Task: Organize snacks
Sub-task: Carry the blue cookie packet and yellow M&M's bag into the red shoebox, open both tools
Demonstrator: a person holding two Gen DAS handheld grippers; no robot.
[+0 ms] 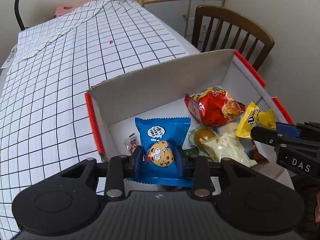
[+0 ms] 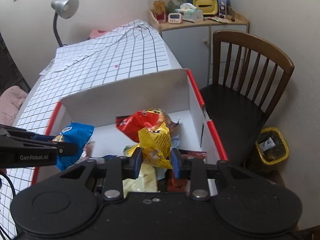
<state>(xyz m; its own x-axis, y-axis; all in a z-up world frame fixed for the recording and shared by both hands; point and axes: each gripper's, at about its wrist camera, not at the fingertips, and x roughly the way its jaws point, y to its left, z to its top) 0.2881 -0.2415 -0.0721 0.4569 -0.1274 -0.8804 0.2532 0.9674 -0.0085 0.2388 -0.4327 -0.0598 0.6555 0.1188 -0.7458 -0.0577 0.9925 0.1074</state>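
Note:
A white cardboard box with red edges (image 1: 160, 84) (image 2: 124, 92) sits on the checked tablecloth. My left gripper (image 1: 160, 158) is shut on a blue cookie packet (image 1: 162, 136) and holds it over the box's left side; the packet also shows in the right wrist view (image 2: 78, 138). My right gripper (image 2: 156, 158) is shut on a yellow M&M's packet (image 2: 158, 142) above the box's middle; it also shows in the left wrist view (image 1: 254, 120). In the box lie a red snack bag (image 1: 212, 106) (image 2: 140, 124), a pale cream packet (image 1: 226, 150), a small pink-wrapped sweet (image 1: 131, 143) and other wrappers.
The table with the checked cloth (image 1: 60, 80) stretches away behind the box. A wooden chair (image 2: 250, 80) stands to the right of the box, a yellow bin (image 2: 272, 146) beside it. A desk lamp (image 2: 64, 8) and a cluttered corner cabinet (image 2: 200, 26) stand at the back.

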